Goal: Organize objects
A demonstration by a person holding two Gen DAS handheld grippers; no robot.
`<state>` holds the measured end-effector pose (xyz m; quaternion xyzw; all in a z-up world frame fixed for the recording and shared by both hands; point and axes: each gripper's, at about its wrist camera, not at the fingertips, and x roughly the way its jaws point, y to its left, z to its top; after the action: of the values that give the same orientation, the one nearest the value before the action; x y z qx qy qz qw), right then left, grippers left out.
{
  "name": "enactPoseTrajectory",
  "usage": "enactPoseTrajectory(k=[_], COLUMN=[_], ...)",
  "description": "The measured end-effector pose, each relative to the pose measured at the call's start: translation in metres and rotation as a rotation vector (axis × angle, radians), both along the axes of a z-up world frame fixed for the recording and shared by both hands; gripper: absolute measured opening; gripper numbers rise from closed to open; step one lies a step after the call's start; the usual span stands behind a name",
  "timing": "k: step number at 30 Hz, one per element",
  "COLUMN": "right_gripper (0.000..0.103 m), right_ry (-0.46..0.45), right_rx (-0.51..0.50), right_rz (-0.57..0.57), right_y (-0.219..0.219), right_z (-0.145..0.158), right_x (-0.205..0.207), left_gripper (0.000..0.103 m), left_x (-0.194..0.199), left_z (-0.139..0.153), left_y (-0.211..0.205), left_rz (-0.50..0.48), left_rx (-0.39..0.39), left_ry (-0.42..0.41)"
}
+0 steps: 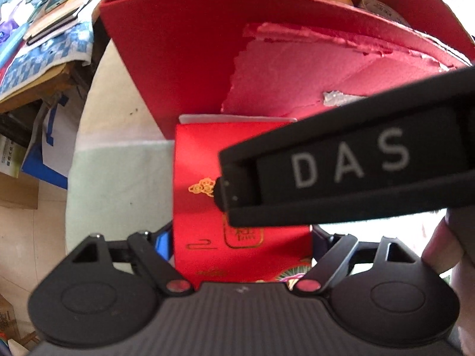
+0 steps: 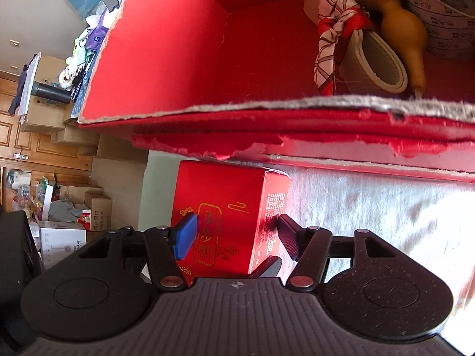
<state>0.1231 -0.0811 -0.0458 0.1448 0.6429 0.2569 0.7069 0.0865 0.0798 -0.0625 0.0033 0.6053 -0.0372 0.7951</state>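
Observation:
A small red box (image 1: 207, 160) with gold print lies face up against the front of a big open red box (image 1: 178, 59). My left gripper (image 1: 242, 240) points steeply down at it, and its pads sit against the small box's two long sides. In the left wrist view my right gripper comes in from the right, and one fingertip (image 1: 221, 191) lies over the printed face. In the right wrist view the small red box (image 2: 225, 195) shows under my right gripper (image 2: 237, 237), which is open, with the blue pad (image 2: 187, 237) over the print and not clamping.
The big red box (image 2: 166, 59) has torn edges. Inside it are a yellow gourd (image 2: 397, 20), a patterned scarf (image 2: 335, 23), a beige strap loop (image 2: 377, 68) and a printed tape roll (image 2: 439, 14). A white cloth (image 2: 371, 207) covers the table. Cardboard boxes (image 2: 98, 207) clutter the floor at left.

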Motion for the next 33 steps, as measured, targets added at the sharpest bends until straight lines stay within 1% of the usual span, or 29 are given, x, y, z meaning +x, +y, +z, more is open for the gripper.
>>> enactPoseTrajectory(k=[5,16,25,33], right_gripper=[0.061,0.059,0.059,0.059], right_ry=[-0.002,-0.016,-0.021,-0.034], right_rx=[0.001,0.013,0.024,0.037], right_rz=[0.015,0.036,0.024,-0.012], right_y=[-0.004,-0.017,-0.041,-0.071], right_z=[0.002,0.009,0.015,0.023], right_x=[-0.001,-0.005,-0.012,-0.019], left_gripper=[0.08,0.08,0.08,0.08], left_x=[-0.002,-0.013,-0.025,-0.034], left_z=[0.002,0.012,0.021,0.032], left_y=[-0.003,-0.023,-0.059,-0.101], left_rz=[-0.001,0.006,-0.011,-0.066], left_rx=[0.005,0.019,0.031,0.047], left_ry=[-0.001,-0.009,-0.016,-0.023])
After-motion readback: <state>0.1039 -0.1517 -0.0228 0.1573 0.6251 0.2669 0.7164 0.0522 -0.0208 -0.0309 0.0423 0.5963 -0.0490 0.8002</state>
